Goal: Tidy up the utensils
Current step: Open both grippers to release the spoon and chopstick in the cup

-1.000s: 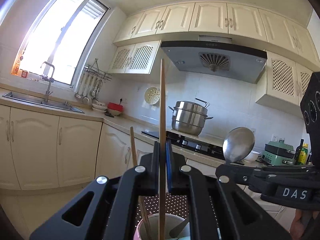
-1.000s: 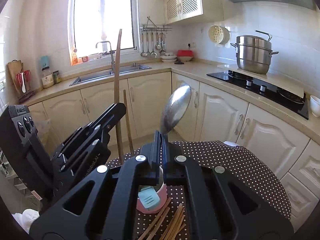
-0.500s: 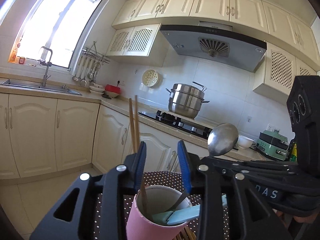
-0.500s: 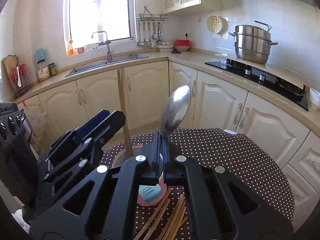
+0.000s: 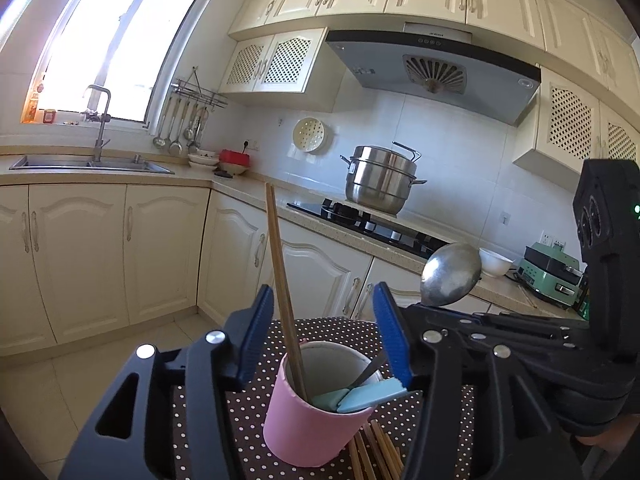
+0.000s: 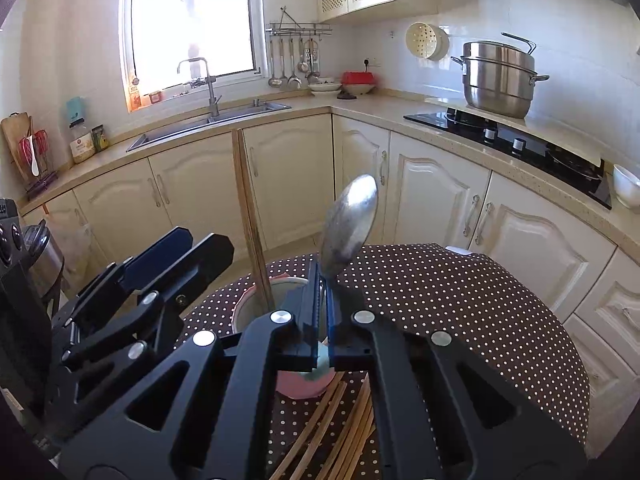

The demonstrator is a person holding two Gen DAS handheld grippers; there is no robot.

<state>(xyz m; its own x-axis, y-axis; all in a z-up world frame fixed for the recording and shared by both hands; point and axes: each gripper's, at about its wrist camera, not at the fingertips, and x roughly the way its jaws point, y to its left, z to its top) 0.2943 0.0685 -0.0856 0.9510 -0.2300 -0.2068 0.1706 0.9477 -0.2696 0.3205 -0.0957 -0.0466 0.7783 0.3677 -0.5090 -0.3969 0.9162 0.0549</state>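
A pink cup [image 5: 312, 420] stands on the dotted tablecloth [image 6: 460, 300]. Two wooden chopsticks [image 5: 280, 276] stand upright in the cup, with a light blue utensil [image 5: 360, 396] and a dark handle. My left gripper [image 5: 324, 332] is open just above the cup, its jaws either side of the chopsticks and apart from them. My right gripper [image 6: 322, 292] is shut on a metal spoon [image 6: 350, 224], bowl up, just right of the cup [image 6: 248, 308]. The spoon also shows in the left wrist view [image 5: 452, 274].
Several loose wooden chopsticks [image 6: 344, 420] lie on the cloth in front of the cup. Cream cabinets, a sink [image 6: 208, 124], a hob [image 6: 508, 144] and a steel pot [image 6: 498, 76] ring the table at a distance.
My left gripper let go of the chopstick, which dropped into the cup beside the other one, and opened wide. The right gripper kept hold of the spoon and stayed close to the cup.
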